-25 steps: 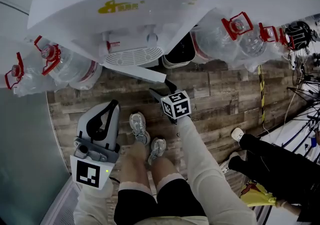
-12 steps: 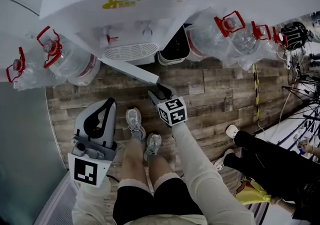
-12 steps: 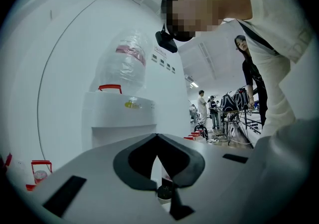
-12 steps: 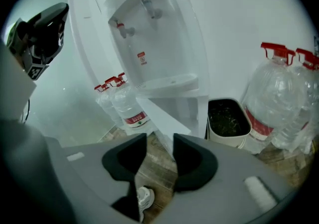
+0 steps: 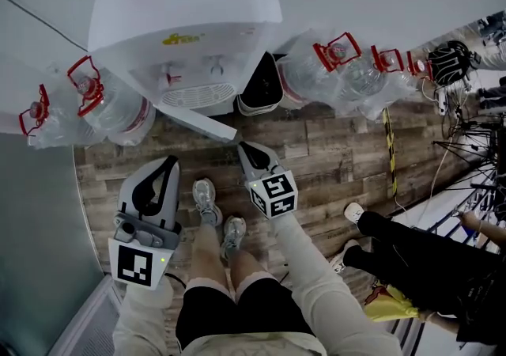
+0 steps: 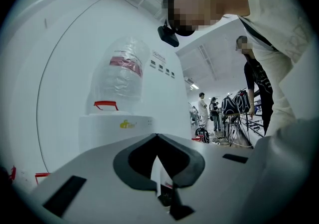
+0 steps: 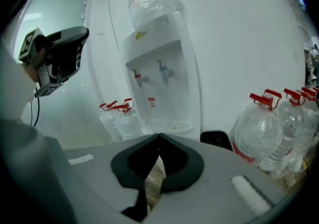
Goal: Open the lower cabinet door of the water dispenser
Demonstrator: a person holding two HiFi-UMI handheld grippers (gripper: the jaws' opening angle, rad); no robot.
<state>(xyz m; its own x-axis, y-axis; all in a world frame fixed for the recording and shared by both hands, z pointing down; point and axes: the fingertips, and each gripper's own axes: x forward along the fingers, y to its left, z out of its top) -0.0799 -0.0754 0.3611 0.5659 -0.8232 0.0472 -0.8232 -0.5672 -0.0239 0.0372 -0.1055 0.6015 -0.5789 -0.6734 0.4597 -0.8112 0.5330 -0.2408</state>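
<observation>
Swinging door (image 5: pixel 198 121) of water dispenser (image 5: pixel 186 30), standing ajar, likely light and stiff: take by free edge; left tongs (image 5: pixel 170 163) pressed together, right tongs (image 5: pixel 247 147) just closed, both empty.

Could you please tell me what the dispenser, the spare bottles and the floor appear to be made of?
Dispenser: probably white plastic, smooth with a soft sheen.
Bottles: clear plastic, see-through, with red caps and handles.
Floor: matte wood-look planks with visible grain and seams. Whether it is real wood or laminate cannot be told.

bottles (image 5: pixel 118 113) flank the water dispenser (image 5: pixel 186 26)
</observation>
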